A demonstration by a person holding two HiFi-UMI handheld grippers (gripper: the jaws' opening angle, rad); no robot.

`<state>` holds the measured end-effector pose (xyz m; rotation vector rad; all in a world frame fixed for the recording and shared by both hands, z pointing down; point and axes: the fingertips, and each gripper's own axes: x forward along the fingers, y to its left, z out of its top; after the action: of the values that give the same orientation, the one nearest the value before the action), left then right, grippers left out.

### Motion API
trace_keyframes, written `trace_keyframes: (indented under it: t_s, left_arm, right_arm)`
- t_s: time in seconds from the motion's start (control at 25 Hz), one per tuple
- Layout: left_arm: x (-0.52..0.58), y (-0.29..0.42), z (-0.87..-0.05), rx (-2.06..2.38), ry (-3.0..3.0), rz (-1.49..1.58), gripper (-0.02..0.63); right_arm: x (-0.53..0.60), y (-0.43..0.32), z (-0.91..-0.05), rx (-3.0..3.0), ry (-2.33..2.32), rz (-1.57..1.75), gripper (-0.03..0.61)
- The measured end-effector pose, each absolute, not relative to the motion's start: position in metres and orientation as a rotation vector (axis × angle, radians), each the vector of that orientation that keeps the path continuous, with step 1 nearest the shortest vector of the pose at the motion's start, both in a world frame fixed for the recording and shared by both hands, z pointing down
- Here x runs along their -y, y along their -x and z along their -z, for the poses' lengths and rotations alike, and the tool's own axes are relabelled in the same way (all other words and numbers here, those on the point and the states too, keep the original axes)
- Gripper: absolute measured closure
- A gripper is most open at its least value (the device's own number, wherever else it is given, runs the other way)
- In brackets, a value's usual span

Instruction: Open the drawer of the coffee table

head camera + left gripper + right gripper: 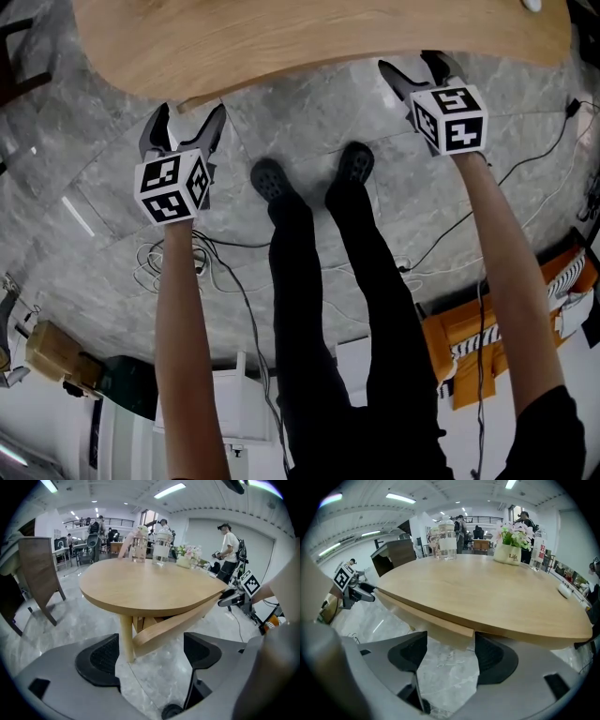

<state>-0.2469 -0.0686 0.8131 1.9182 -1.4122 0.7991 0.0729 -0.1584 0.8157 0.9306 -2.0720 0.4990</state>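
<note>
The round wooden coffee table (309,37) fills the top of the head view. Under its top, a curved wooden drawer (173,625) sticks out a little past the rim, beside the table leg (125,639). My left gripper (187,117) hovers at the table's near edge, open, with nothing between its fingers (101,660); the drawer front lies just ahead of them. My right gripper (410,67) is farther right at the rim, also open and empty. In the right gripper view, the drawer's squared end (461,631) shows just under the tabletop (487,597).
My legs and black shoes (272,178) stand on the grey marble floor between the grippers. Cables (178,258) trail on the floor. Glass jars (446,541), a flower pot (508,550) and a white object (566,590) sit on the table. A chair (37,573) stands left.
</note>
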Motion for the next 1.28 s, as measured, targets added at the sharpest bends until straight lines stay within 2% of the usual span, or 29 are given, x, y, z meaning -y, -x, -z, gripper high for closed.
trace_keyframes:
  t_s: [0.68, 1.28]
  left_arm:
    - [0.073, 0.228, -0.816, 1.381, -1.946, -0.843, 0.193]
    - [0.074, 0.232, -0.812, 1.456, -1.862, -0.757, 0.193]
  right_arm:
    - [0.159, -0.068, -0.817, 2.076, -0.912, -0.547, 0.310]
    - [0.157, -0.067, -0.816, 2.066, -0.942, -0.603, 0.310]
